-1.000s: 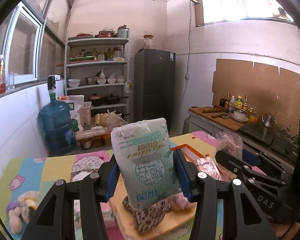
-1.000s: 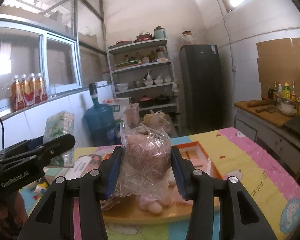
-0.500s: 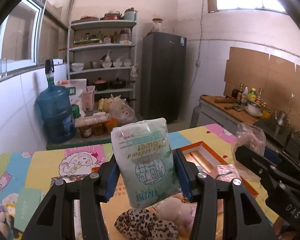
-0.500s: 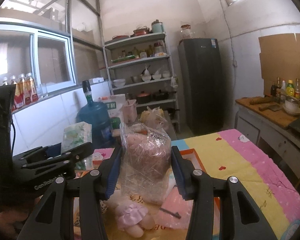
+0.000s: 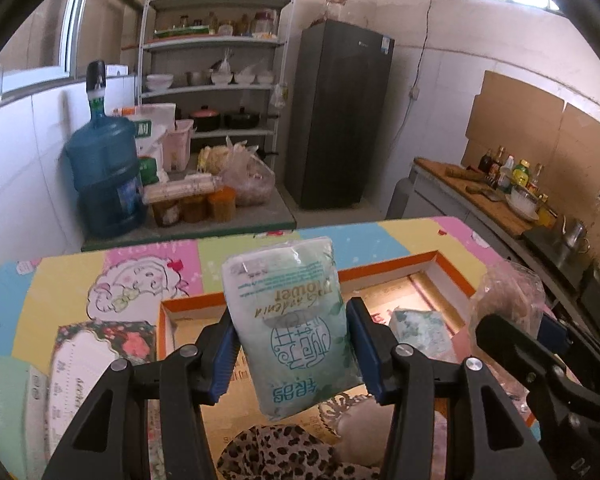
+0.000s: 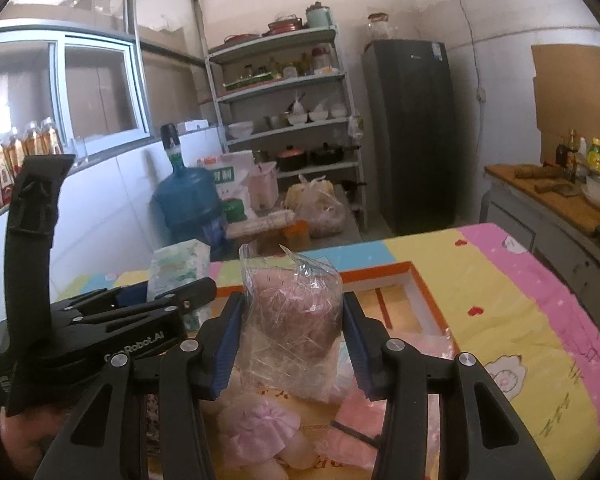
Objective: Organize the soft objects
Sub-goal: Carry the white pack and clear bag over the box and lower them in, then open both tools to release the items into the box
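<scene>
My left gripper is shut on a pale green tissue pack, held upright over the orange-rimmed box. My right gripper is shut on a pink soft item in a clear plastic bag, also above that box. Inside the box lie a leopard-print cloth, a second tissue pack, a pink plush toy and a pink packet. The right gripper and its bag show at the right of the left wrist view; the left gripper with its pack shows at the left of the right wrist view.
The box lies on a table with a colourful cartoon cloth. A floral box lies left of it. Beyond the table stand a blue water jug, a shelf rack, a dark fridge and a counter with bottles.
Both grippers have moved forward and down over the box with their loads still gripped. More of the box's far end and its contents now show beneath them.
</scene>
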### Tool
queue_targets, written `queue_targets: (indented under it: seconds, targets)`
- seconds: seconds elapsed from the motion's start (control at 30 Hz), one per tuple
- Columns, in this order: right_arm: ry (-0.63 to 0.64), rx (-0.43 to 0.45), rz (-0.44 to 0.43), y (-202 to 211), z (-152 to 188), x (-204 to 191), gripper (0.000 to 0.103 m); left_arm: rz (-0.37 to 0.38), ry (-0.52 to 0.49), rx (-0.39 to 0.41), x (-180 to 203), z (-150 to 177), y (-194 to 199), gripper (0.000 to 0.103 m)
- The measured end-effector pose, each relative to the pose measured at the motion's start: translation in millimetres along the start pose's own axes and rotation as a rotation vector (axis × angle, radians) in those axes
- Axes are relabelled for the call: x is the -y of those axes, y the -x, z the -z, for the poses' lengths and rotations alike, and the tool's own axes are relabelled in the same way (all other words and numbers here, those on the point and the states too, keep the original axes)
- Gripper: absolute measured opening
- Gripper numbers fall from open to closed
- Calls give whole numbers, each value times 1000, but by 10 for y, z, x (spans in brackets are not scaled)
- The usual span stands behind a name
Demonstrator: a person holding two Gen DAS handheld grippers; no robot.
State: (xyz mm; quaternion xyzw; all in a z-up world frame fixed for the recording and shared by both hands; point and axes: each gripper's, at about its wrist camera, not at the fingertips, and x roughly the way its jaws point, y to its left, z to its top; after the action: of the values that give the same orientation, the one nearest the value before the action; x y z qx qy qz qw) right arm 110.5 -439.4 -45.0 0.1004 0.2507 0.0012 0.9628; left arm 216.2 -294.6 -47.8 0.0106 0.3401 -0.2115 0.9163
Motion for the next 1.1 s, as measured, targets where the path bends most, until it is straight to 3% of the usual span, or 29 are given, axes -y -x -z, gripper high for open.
queue_targets:
  seconds: [0.33,0.63,0.83,0.97,1.1]
  targets:
    - [-2,-58,-1,-206,89,44,50,55,95,-142,-130,42,-291,52]
    - [-42,-84,-19,-266,165,113,52,64,145,-195,-170,85,-400,53]
    - [-77,-83,-29,-249,175,166,54,60,148,-150,-160,81,-301,65]
    - [-88,-78,-44,-225,183,176,66,65,173,-109,-212,40,-173,66]
    - [-114,-52,-62,-163,185,200,67,52,186,-46,-271,4,42,66]
